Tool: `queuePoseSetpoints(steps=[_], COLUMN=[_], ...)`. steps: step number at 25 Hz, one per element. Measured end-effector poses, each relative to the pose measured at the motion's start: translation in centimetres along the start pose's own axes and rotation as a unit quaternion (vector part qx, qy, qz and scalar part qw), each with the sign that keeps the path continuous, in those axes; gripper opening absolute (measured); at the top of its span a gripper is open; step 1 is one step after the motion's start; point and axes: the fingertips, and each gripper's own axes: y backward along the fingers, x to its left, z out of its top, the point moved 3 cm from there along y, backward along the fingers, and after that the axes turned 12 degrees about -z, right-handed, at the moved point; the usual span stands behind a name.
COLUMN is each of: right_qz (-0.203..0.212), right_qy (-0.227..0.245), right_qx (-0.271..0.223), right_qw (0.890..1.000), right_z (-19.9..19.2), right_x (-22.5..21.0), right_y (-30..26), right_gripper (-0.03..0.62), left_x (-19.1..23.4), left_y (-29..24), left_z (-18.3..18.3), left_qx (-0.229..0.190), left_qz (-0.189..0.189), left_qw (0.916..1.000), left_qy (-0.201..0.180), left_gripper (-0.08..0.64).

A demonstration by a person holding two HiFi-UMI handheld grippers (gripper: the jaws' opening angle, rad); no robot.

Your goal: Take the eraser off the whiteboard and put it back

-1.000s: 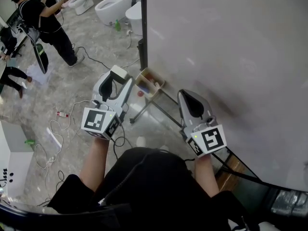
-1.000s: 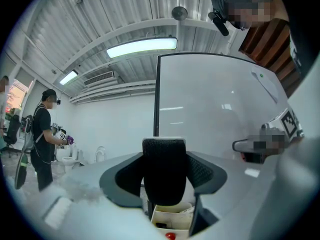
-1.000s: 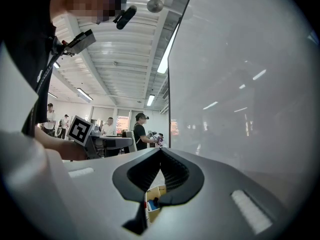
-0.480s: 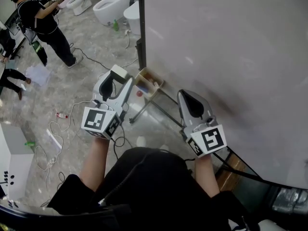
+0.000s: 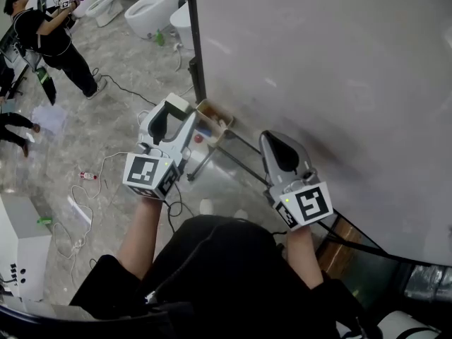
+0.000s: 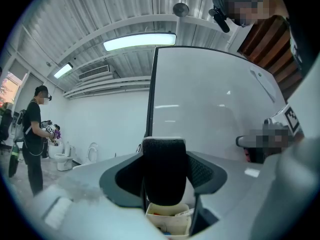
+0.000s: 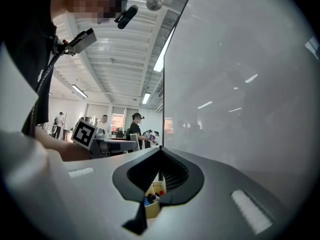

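My left claw (image 5: 171,116) pinches the eraser (image 6: 164,169) across its sides, off the whiteboard (image 5: 318,62) at two o'clock, light soft felt on a stiff back I reckon, while my right claw (image 7: 160,151) is pressed together, empty.

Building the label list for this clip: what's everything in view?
whiteboard: 1, white, upright at right
eraser: 1, black with white back, in left tool
box: 1, beige, markers inside, below whiteboard's left edge
toilets: several, white, far floor
bottle: 1, green, floor by toilets
cables: several, white and black, floor at left
bystander: 1, black clothes, top left
left tool: 1, grey, shut on eraser
right tool: 1, grey, shut, empty, beside whiteboard
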Motion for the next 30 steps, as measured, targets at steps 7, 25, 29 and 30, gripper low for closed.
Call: queuePoseSetpoints(steps=[7,25,29,30], right_qz=[-0.022,-0.035,-0.027,-0.026], right_qy=[0.003,-0.002,-0.003,-0.003], right_qx=[0.004,0.024,0.031,0.032], right_qw=[1.0,0.999,0.999,0.999], right_z=[0.2,-2.0,-2.7,-2.8], right_x=[-0.2,-1.6,-0.8,-0.7], right_y=[0.8,-1.1,-1.9,-2.1], right_gripper=[0.009,0.009,0.009,0.009], left_x=[-0.1,1.4,1.6,1.7], left_y=[-1.2,-6.5,-7.0,-7.1], left_z=[-0.5,-6.5,-7.7,-8.0], left_qx=[-0.011,0.042,0.051,0.054], left_qz=[-0.029,-0.045,-0.045,-0.044], left_qw=[0.9994,0.998,0.9975,0.9974], left_qy=[-0.015,-0.012,-0.018,-0.017], left_gripper=[0.259,0.261,0.259,0.261])
